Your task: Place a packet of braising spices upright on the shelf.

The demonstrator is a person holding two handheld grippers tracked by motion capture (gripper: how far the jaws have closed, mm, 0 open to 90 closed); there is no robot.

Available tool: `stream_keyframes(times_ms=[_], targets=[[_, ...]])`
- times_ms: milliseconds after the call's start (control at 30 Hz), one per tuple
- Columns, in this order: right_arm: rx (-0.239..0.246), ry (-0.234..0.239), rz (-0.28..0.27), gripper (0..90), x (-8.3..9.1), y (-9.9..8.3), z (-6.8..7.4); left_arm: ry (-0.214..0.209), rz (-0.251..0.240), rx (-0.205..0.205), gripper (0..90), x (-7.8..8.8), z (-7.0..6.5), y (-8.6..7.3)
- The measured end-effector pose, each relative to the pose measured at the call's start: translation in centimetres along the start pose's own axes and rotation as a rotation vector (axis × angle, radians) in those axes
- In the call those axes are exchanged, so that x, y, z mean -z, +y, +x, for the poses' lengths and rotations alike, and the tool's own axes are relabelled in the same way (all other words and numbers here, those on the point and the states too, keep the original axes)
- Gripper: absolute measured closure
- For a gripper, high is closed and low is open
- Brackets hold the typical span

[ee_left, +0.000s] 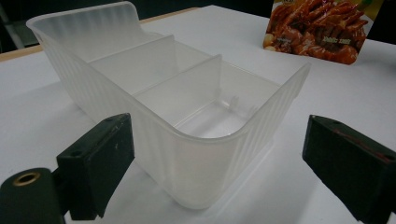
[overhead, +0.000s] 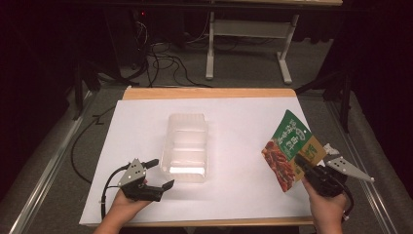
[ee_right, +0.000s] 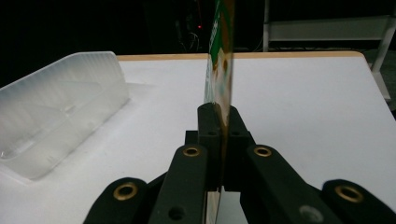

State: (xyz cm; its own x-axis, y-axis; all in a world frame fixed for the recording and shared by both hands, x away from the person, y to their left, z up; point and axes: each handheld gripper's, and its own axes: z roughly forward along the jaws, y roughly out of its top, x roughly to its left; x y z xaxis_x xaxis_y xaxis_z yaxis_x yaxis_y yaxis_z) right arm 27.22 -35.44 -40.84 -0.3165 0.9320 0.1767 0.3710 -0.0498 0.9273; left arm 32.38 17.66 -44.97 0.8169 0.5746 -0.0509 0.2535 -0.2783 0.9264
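The right gripper [overhead: 301, 165] pinches the snack packet [overhead: 289, 148] upright; the left gripper [overhead: 162, 174] rests spread just before the clear tray [overhead: 187, 144].

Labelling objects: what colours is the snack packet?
Green top, orange-brown food photo on the snack packet; clearest in the high view.

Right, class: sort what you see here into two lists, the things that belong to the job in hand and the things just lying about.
In the job:
- snack pouch, clamped in the right tongs
- clear tray with three compartments
- left tongs, open, facing the tray's near end

Just about:
- white sheet covering the table
- cables on the floor
- white frame behind the table
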Motion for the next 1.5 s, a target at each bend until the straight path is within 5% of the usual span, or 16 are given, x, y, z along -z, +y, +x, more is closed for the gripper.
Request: stream_keyframes(times_ms=[467,767,1167,1500], targets=[[0.019,0.028,0.006,90.0,-0.2,0.3,-1.0,0.003,0.001,-0.001,9.6,-0.1,-0.1,0.0],[0.086,0.06,-0.024,90.0,0.2,1.2,-0.5,0.004,-0.001,0.0,9.6,0.1,0.1,0.0],[0.158,0.234,-0.042,90.0,-0.6,3.8,2.8,0.0,-0.014,-0.003,9.5,0.4,-0.1,0.0],[0.094,0.323,-0.068,90.0,-3.0,4.8,4.2,0.002,-0.013,-0.002,9.4,0.4,-0.1,0.0]])
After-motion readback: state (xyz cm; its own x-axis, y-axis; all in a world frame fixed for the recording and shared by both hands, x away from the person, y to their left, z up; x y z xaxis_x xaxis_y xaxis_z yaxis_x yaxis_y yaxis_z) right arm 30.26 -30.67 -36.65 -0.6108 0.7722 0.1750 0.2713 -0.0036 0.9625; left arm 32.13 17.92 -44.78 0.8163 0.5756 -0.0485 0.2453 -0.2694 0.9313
